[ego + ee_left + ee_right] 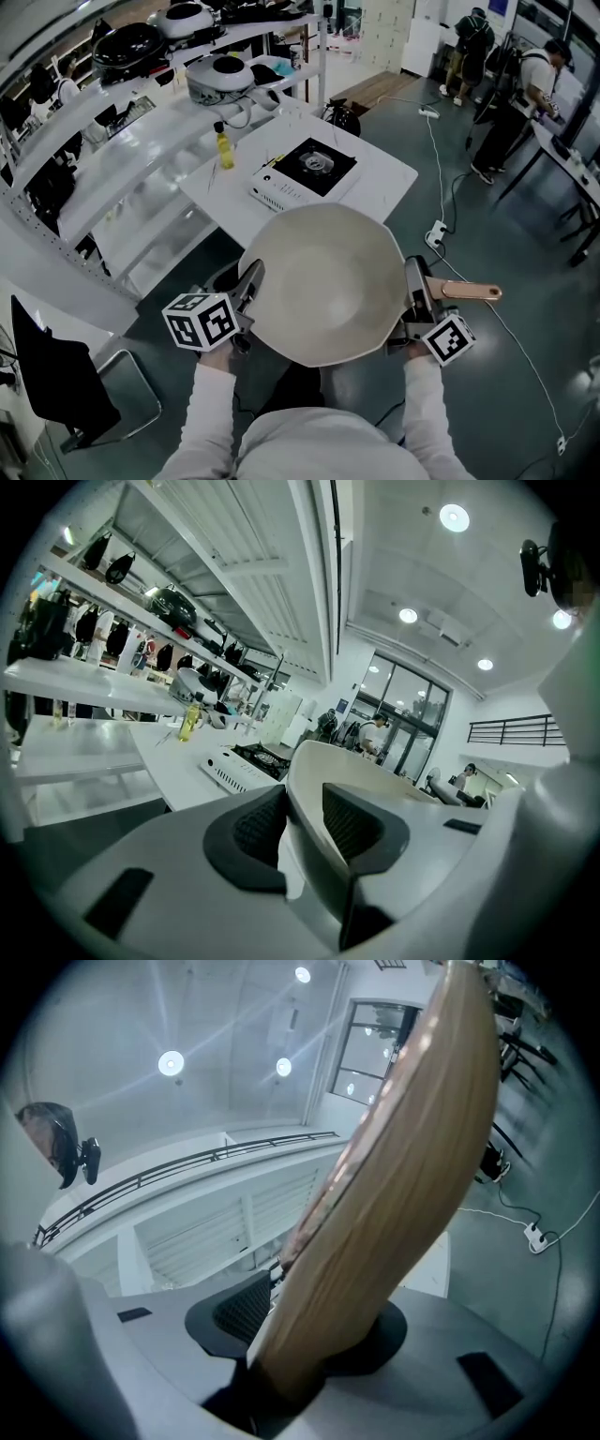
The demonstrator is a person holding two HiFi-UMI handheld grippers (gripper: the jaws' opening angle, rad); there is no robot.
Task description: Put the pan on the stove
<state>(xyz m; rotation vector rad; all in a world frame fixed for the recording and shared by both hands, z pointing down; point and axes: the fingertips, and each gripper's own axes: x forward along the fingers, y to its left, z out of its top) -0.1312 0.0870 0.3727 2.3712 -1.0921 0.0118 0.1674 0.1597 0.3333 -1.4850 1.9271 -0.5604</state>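
Both grippers were on the pan [323, 281], which was held in the air in front of the person, mouth up, over the near edge of the counter [380, 173] and the grey floor [487, 394].

Left gripper [249, 284]: at the pan's left rim. In the left gripper view the gripper [305, 819] had its fingers [251, 832] closed to a narrow gap, with the cream rim of the pan [361, 766] standing between the two dark pads. The pads pressed on the wall from outside and inside.

Right gripper [415, 292]: at the pan's right side, at the root of the handle [471, 292], which stuck out to the right past it. In the right gripper view the gripper [309, 1327] had its fingers [242, 1312] clamped on the wooden handle [403, 1166]. The wood filled the gap and ran up and away between the pads.

The stove [305, 173], a white body with a black top and a single burner, sat on the white counter, farther away than the pan and apart from it. Its burner was bare. In the left gripper view the stove [246, 761] showed just beyond the pan rim, on the left.

A yellow bottle [224, 148] stood upright near the counter's far-left corner, left of the stove. The far-left shelves [103, 178] carried cookers and dark items, not identifiable in detail.
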